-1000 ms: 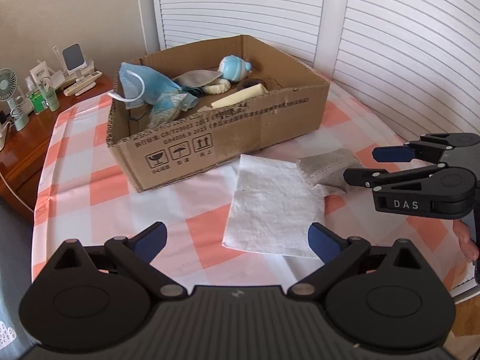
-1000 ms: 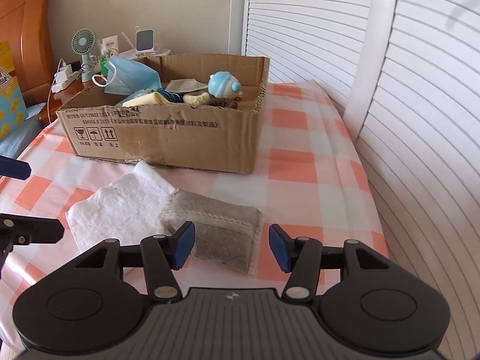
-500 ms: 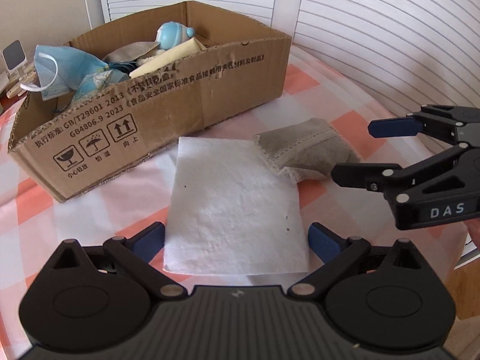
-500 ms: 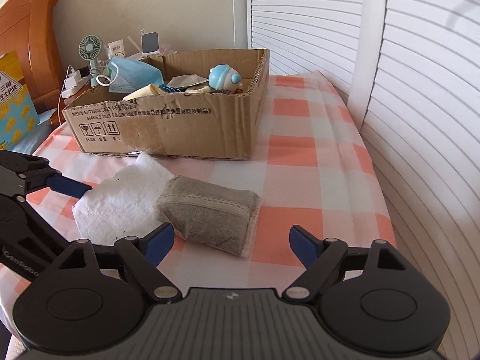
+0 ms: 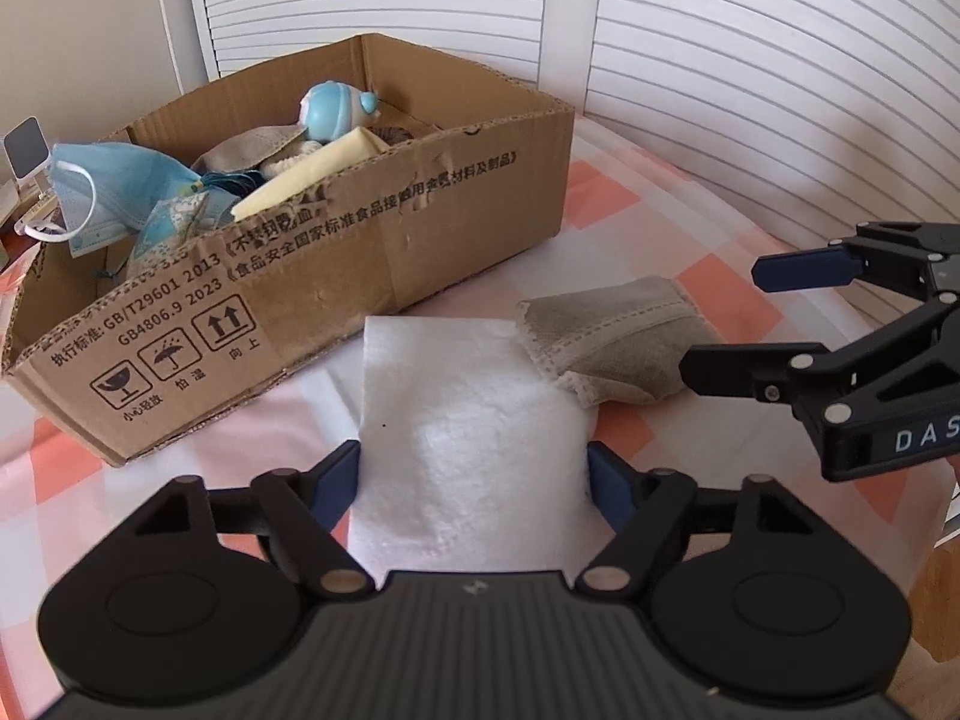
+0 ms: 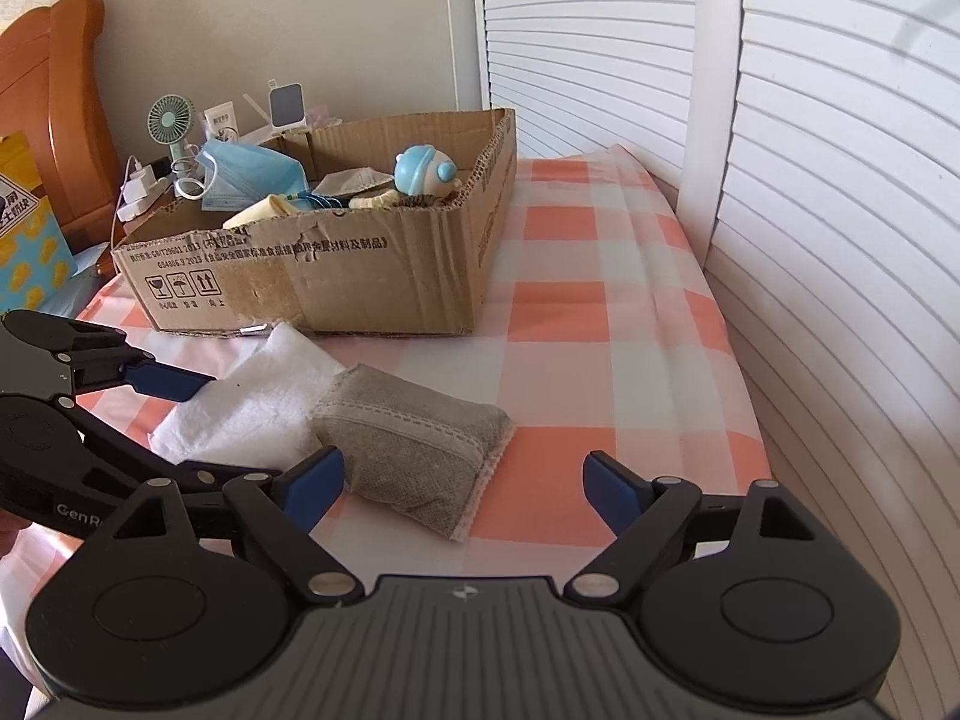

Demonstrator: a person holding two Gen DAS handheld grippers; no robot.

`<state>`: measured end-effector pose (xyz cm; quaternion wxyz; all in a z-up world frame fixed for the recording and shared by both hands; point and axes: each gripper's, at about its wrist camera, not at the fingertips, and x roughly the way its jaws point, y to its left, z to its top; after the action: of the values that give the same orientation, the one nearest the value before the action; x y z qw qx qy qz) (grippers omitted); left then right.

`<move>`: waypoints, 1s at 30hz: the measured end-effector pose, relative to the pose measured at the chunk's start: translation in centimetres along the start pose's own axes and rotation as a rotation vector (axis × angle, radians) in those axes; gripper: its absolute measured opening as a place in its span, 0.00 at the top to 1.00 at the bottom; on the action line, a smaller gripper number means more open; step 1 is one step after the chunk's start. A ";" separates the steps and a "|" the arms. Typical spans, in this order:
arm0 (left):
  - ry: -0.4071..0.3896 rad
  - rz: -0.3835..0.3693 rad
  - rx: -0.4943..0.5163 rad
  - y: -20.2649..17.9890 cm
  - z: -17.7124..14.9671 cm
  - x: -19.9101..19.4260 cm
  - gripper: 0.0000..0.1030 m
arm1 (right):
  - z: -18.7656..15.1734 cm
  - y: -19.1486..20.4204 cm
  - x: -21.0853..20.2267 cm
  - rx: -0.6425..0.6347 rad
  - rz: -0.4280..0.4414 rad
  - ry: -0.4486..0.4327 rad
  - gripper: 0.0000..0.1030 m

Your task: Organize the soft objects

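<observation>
Lying flat before the brown cardboard box [image 5: 336,276], the white square cloth [image 5: 468,438] sits between the left hand-held gripper's [image 5: 474,477] spread jaws, ungripped; a grey stitched pouch [image 6: 414,450] overlaps its edge, the open right hand-held gripper [image 6: 462,489] nearby. Masks and toys seem boxed already; these two remain. Only the right view shows a bedside fan [image 6: 171,120]

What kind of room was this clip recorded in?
Most likely a bedroom: a wooden headboard stands at the left beside a bedside stand with a small fan and charger, and white louvred doors run behind the checked-cloth surface.
</observation>
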<state>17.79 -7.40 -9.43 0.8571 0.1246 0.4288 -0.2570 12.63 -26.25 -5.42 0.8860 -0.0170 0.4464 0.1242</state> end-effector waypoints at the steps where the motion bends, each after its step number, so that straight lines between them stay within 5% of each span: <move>1: -0.002 0.004 -0.006 0.2 0.0 -0.1 0.39 | 0.1 0.1 0.0 -0.004 0.006 -0.002 0.10; 6: -0.010 0.013 -0.041 1.3 -0.3 -0.7 0.54 | 0.3 0.7 0.4 -0.031 0.027 0.005 0.09; 16: -0.001 0.038 -0.131 3.7 -2.9 -2.9 0.55 | 0.1 1.9 1.8 -0.094 0.027 0.051 0.07; 20: 0.004 0.049 -0.142 4.1 -3.3 -3.2 0.43 | 0.0 2.5 2.9 -0.116 0.014 0.061 0.04; 22: 0.013 0.062 -0.138 3.9 -3.2 -2.9 0.29 | 0.1 2.8 3.3 -0.124 0.008 0.059 0.03; 30: 0.014 0.072 -0.132 3.5 -2.4 -1.8 0.20 | 0.1 3.3 3.7 -0.155 -0.005 0.061 0.00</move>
<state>17.20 -2.87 -9.47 0.8691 0.0851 0.4459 -0.1965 14.01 -22.26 -8.03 0.8683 -0.0904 0.4623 0.1555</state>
